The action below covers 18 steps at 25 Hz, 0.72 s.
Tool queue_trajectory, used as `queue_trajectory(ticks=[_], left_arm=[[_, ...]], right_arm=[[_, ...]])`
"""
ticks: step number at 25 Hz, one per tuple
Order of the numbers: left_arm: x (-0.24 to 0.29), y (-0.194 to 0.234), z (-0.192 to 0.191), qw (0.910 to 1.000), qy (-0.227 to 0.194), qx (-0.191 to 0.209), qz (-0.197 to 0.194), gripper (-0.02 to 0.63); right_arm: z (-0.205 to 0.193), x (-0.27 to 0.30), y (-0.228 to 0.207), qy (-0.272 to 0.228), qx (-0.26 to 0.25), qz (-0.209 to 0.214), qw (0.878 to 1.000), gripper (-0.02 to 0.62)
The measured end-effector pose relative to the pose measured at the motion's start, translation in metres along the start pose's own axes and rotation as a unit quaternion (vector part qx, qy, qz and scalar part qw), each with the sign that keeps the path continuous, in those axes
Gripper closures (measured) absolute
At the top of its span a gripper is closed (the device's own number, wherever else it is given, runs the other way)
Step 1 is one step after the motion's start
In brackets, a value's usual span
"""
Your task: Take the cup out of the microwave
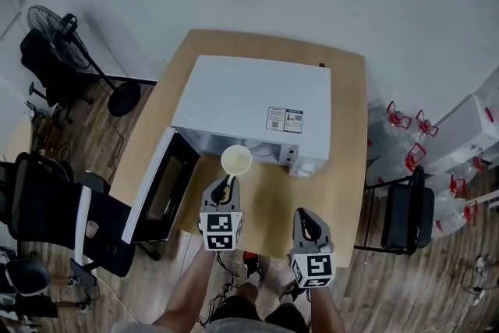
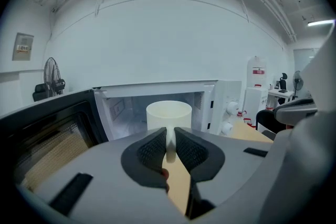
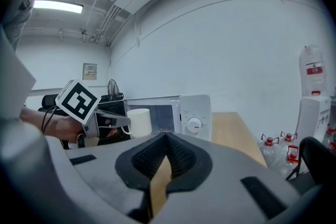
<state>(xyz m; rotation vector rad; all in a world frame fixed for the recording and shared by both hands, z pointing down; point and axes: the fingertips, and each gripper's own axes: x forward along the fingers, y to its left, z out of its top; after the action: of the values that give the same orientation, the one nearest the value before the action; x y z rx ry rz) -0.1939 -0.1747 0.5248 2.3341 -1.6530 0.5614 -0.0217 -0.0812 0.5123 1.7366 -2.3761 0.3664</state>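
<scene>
A cream cup (image 1: 236,161) hangs in the air just in front of the open white microwave (image 1: 257,109), outside its cavity. My left gripper (image 1: 227,185) is shut on the cup's handle (image 2: 170,145). In the left gripper view the cup (image 2: 168,115) stands upright beyond the jaws, with the lit cavity behind it. My right gripper (image 1: 306,221) hovers over the table to the right, shut with nothing in it. The right gripper view shows its closed jaws (image 3: 167,139), and further off the cup (image 3: 139,121) and the left gripper's marker cube (image 3: 80,100).
The microwave door (image 1: 160,185) swings open to the left, over the table's left edge. The wooden table (image 1: 347,136) has bare surface right of the microwave. A black chair (image 1: 409,218) stands at the right, another chair (image 1: 54,214) and a fan (image 1: 54,27) at the left.
</scene>
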Motion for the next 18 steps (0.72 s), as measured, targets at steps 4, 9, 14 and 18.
queue_trajectory(ticks=[4, 9, 14, 18], left_arm=[[-0.019, -0.02, -0.004, 1.0, -0.001, 0.001, -0.005, 0.543], [-0.04, -0.05, -0.005, 0.9999, -0.004, 0.004, -0.015, 0.543], [-0.052, -0.083, -0.009, 0.9994, -0.01, 0.01, -0.032, 0.543], [-0.059, -0.113, -0.008, 0.9986, -0.01, 0.014, -0.051, 0.543]], right_arm=[[0.002, -0.022, -0.007, -0.007, -0.002, -0.006, 1.0, 0.578], [0.003, -0.053, -0.017, -0.015, -0.004, -0.016, 1.0, 0.578], [0.0, -0.084, -0.032, -0.018, -0.005, -0.032, 0.999, 0.578], [-0.004, -0.11, -0.05, -0.018, -0.003, -0.054, 0.998, 0.577]])
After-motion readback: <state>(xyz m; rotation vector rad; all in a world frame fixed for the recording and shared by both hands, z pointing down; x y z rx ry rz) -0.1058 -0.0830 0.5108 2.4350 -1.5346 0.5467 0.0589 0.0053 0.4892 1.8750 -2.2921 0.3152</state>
